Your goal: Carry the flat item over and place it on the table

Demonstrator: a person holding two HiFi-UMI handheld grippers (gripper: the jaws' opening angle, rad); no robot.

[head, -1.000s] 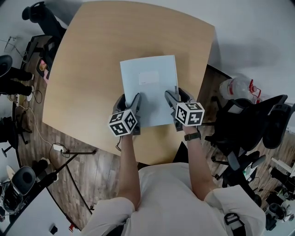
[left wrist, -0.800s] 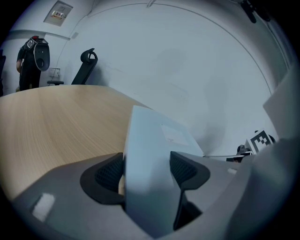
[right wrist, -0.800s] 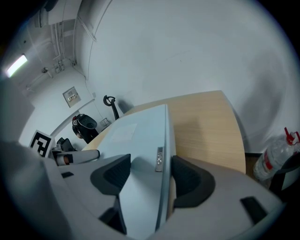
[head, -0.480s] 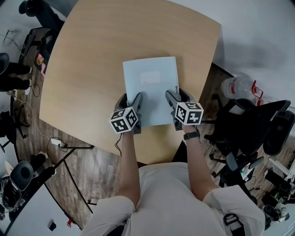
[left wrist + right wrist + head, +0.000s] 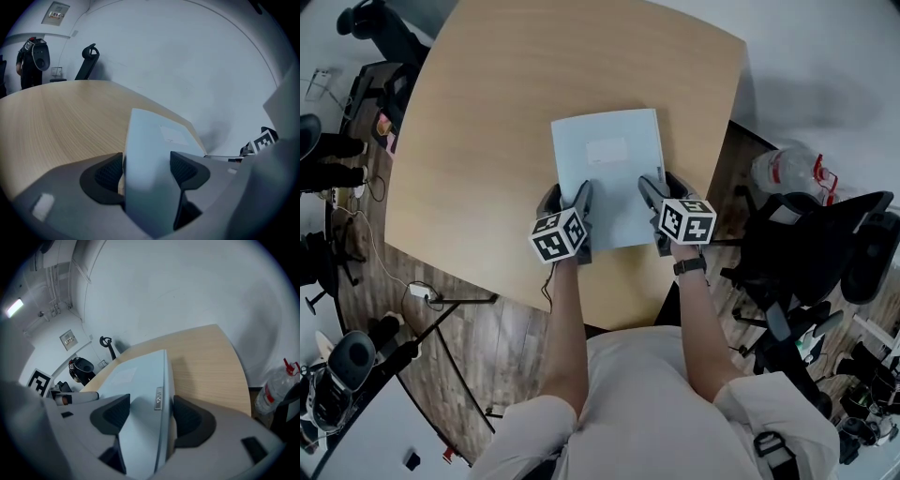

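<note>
A flat pale-blue folder (image 5: 609,173) with a white label lies level over the round-cornered wooden table (image 5: 487,112), near its front edge. My left gripper (image 5: 567,204) is shut on the folder's near left part, and my right gripper (image 5: 659,192) is shut on its near right edge. In the left gripper view the folder (image 5: 154,150) passes between the dark pads of the left gripper (image 5: 146,171). The right gripper view shows the folder (image 5: 136,380), with a small metal clip on its edge, inside the right gripper (image 5: 147,417). Whether the folder touches the tabletop I cannot tell.
A black office chair (image 5: 825,244) and a clear water bottle (image 5: 787,173) stand right of the table. Cables and dark equipment (image 5: 337,159) lie on the wooden floor at the left. A pale wall (image 5: 187,56) rises beyond the table's far edge.
Both grippers and the folder have shifted slightly forward over the table; the grip on the folder is unchanged.
</note>
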